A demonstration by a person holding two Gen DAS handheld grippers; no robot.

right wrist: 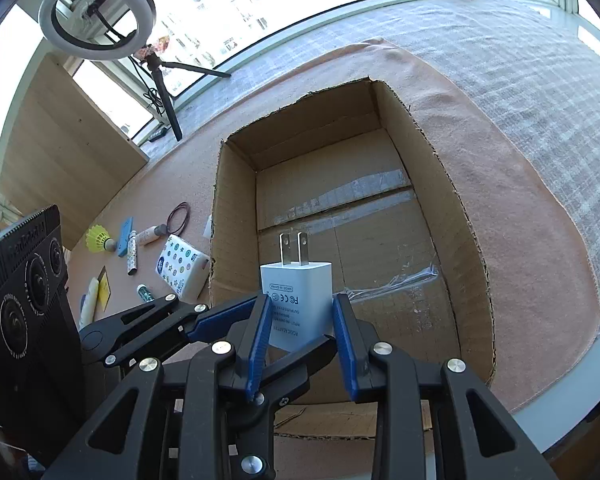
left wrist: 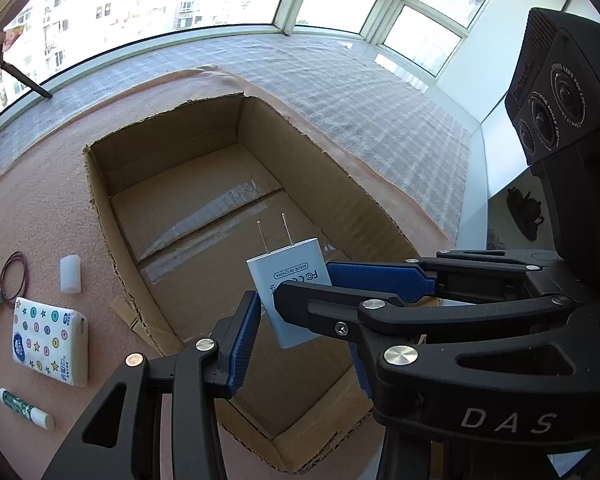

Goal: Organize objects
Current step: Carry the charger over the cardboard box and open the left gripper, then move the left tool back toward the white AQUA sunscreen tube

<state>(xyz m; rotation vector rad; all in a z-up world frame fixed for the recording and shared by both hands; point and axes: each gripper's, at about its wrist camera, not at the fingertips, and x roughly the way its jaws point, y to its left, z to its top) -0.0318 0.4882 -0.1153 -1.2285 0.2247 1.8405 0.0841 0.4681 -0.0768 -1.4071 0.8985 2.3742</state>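
Note:
A white plug-in charger (left wrist: 290, 296) with two metal prongs hangs over an open cardboard box (left wrist: 100, 208). In the left wrist view the right gripper (left wrist: 300, 284) comes in from the right and its blue pads clamp the charger; one blue pad of my left gripper (left wrist: 242, 344) stands beside the charger, the other finger is hidden. In the right wrist view the right gripper (right wrist: 300, 304) is shut on the charger (right wrist: 296, 300) above the box (right wrist: 476, 280), whose floor is bare. The left gripper (right wrist: 204, 320) reaches in from the left.
On the pink cloth left of the box lie a tissue pack (left wrist: 50, 340), a white cap (left wrist: 70, 274), a hair band (left wrist: 14, 276), a small tube (left wrist: 26, 408), a shuttlecock (right wrist: 98, 238) and other small items. A ring light on a tripod (right wrist: 96, 20) stands by the window.

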